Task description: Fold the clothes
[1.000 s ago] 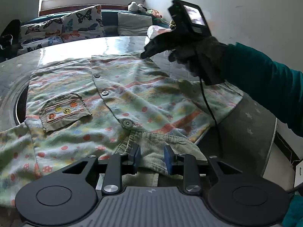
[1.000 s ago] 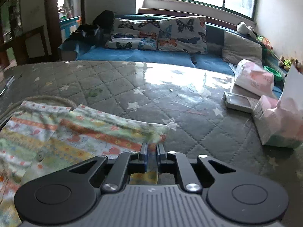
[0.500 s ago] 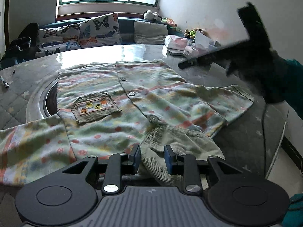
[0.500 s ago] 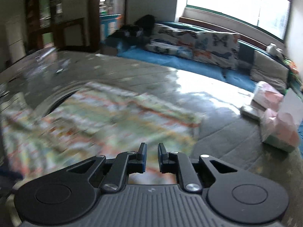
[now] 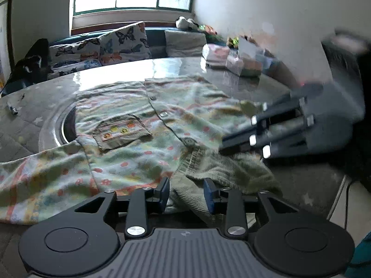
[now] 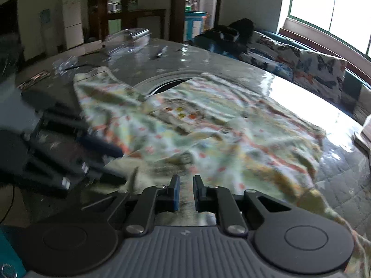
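Right tool (image 5: pixel 231 143) motion-blurred, shirt (image 5: pixel 129 143) sleeve cut off

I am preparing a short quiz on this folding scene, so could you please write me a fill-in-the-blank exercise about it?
1. The patterned shirt lies spread on a grey quilted ____.
2. Its chest pocket has a row of small ____ stitched on it.
3. The cushions by the window are printed with ____.
4. The shirt's collar is made of green ____.

Missing words: table; flowers; butterflies; corduroy
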`<state>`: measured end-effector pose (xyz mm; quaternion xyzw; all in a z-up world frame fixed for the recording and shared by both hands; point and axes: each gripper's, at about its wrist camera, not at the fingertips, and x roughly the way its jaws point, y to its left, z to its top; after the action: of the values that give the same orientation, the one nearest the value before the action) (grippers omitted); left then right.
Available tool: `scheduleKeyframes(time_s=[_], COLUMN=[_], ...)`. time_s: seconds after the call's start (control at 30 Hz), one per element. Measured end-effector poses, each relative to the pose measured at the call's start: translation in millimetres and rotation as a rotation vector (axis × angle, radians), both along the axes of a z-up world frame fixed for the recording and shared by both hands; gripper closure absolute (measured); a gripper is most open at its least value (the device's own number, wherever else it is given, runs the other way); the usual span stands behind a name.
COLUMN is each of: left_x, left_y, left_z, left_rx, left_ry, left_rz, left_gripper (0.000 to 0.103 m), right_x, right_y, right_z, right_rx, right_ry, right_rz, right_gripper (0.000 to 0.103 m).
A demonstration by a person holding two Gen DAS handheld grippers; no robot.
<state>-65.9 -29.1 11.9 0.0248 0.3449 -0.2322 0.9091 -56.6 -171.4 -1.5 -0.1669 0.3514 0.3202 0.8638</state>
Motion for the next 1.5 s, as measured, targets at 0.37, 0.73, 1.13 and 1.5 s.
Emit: scheduleKeyframes(time_s=[0.37, 0.73, 1.13, 1.5], left_x=[-5, -6, 12, 28], left_y=[6, -2, -35, -56], left_z=[-4, 6, 12, 8], left_rx=[0.015, 0.049, 0.030, 0.024], left_ry=[0.002, -0.024, -0.046, -0.024], left_rz=[0.027, 0.003, -0.064, -0.087], left_gripper=[0.071, 0.071, 0.071, 0.071], right_x=[-24, -36, -40, -31], right_y=[4, -13, -30, -44], right_z=[-6, -3, -2, -8], right_rx=[-0.020, 0.029, 0.064, 0.087], right_ry=[-0.033, -0.014, -0.004, 0.009], right_rz=[0.054, 0.016, -0.034, -0.096], right_gripper=[0.091, 0.086, 0.086, 0.084])
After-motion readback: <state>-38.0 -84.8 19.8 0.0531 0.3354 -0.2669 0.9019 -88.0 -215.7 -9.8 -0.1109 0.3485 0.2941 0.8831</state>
